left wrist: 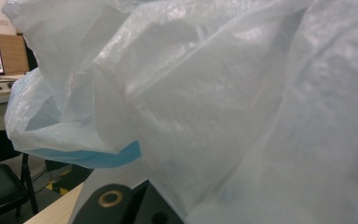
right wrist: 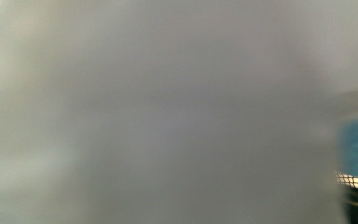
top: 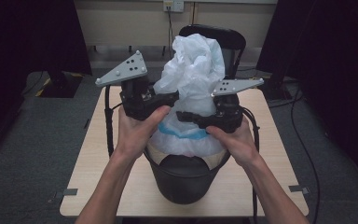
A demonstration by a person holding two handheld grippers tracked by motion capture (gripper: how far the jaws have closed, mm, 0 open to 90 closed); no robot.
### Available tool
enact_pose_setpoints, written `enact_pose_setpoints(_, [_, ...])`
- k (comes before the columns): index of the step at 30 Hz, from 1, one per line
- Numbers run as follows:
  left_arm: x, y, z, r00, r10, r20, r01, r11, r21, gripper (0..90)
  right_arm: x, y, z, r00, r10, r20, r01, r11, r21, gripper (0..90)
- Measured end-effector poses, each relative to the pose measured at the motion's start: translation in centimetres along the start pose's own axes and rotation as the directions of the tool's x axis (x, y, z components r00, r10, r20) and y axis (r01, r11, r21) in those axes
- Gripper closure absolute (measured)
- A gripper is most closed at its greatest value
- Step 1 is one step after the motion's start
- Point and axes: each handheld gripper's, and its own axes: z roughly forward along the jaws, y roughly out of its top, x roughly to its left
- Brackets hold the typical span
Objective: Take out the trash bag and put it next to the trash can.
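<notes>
White bag [top: 193,70] upright in black bin [top: 184,179], squarely between left gripper [top: 165,99] and right gripper [top: 186,116]; jaw states unclear.

high view: overhead, facing forward-down on table [top: 279,140] | left gripper view: tight against bag [left wrist: 205,102] | right gripper view: pressed on bag, blurred | shared: bag
</notes>
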Motion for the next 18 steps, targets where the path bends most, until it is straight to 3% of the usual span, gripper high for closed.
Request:
enact_pose_setpoints(6, [-0.4, 0.0, -0.3, 0.9997, 0.019, 0.015, -0.018, 0.9998, -0.009, 88.8, -0.5, 0.6, -0.6, 0.9994, 0.029, 0.02, -0.028, 0.998, -0.055, 87.3])
enact_pose_setpoints(15, [0.1, -0.6, -1.1, 0.9987, 0.02, -0.046, -0.02, 0.9998, 0.001, 77.9, -1.2, 1.2, -1.1, 0.9987, 0.042, 0.03, -0.038, 0.99, -0.134, 87.8])
enact_pose_setpoints(18, [0.6, -1.3, -1.1, 0.9972, 0.023, -0.071, -0.021, 0.9993, 0.032, 73.5, -1.7, 1.0, -1.1, 0.998, 0.06, 0.022, -0.055, 0.986, -0.16, 87.9])
